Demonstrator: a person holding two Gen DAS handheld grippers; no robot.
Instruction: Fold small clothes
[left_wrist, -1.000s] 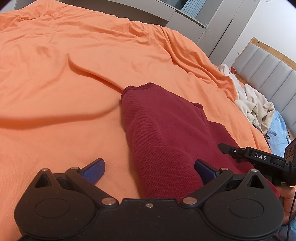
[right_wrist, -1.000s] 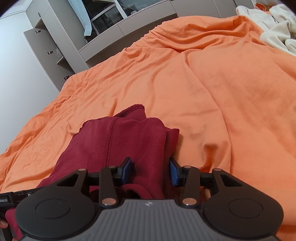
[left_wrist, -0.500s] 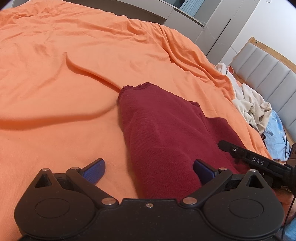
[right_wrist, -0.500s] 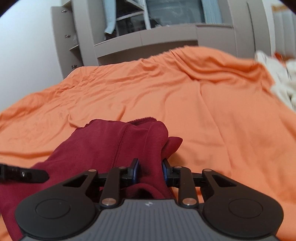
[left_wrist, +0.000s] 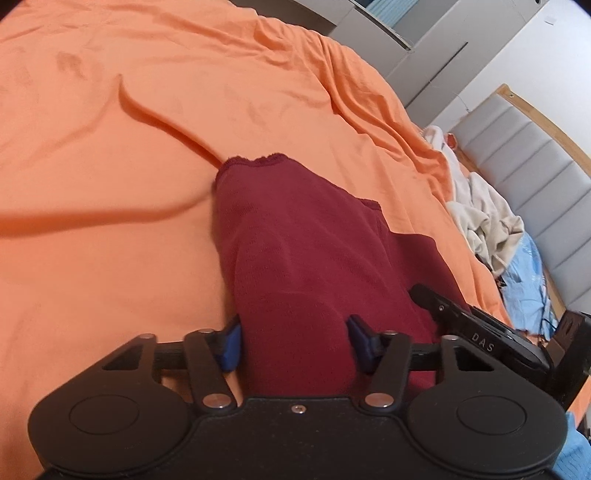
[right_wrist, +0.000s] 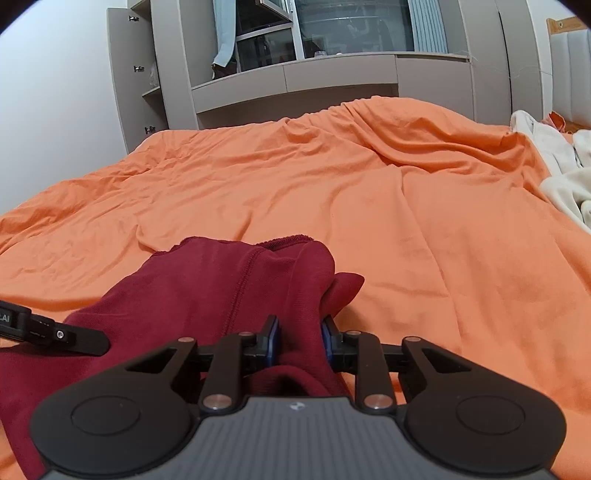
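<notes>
A dark red garment (left_wrist: 295, 251) lies folded lengthwise on the orange bed cover (left_wrist: 110, 184), its scalloped hem at the far end. My left gripper (left_wrist: 295, 343) holds its near end: the jaws are closing and both blue pads touch the bunched cloth between them. My right gripper (right_wrist: 300, 341) is also closing, its pads squeezing a raised fold of the dark red garment (right_wrist: 221, 280) at its right edge. Each gripper's black finger shows at the edge of the other view, on or over the cloth.
Cream clothes (left_wrist: 484, 218) and a light blue garment (left_wrist: 524, 273) are piled at the bed's right side by the grey padded headboard (left_wrist: 535, 166). A grey wardrobe (right_wrist: 295, 74) stands beyond the far edge. The orange cover (right_wrist: 406, 221) is wrinkled.
My left jaws came in from wide apart onto the garment's near end. My right jaws narrowed on the fold, and that gripper rolled level and rose a little.
</notes>
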